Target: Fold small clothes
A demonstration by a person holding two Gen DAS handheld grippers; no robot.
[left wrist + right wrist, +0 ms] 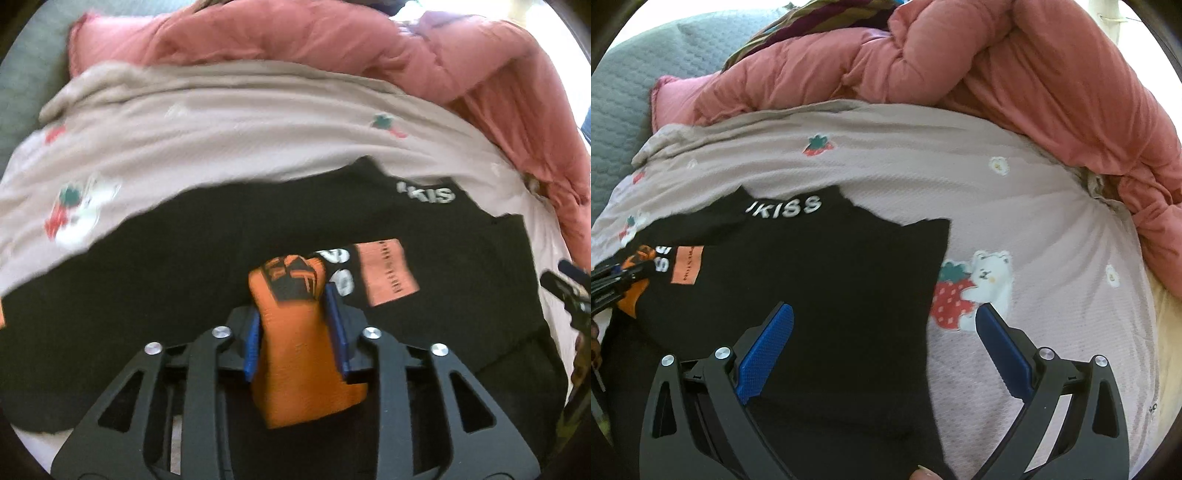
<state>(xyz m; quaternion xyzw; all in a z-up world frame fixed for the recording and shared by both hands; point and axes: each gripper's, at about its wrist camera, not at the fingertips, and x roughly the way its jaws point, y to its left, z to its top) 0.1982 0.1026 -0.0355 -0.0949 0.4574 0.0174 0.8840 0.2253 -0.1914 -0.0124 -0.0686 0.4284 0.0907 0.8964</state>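
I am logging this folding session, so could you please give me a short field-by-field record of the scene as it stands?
surface: beige strawberry-print bedsheet
garment: black garment lying spread on the sheet, white lettering near its far edge
orange part: orange printed fabric of the garment, bunched up
left gripper: blue pads on either side of the orange fabric, gripping it
right gripper: open wide, empty, over the garment's right edge
behind: pink quilt heaped along the far side
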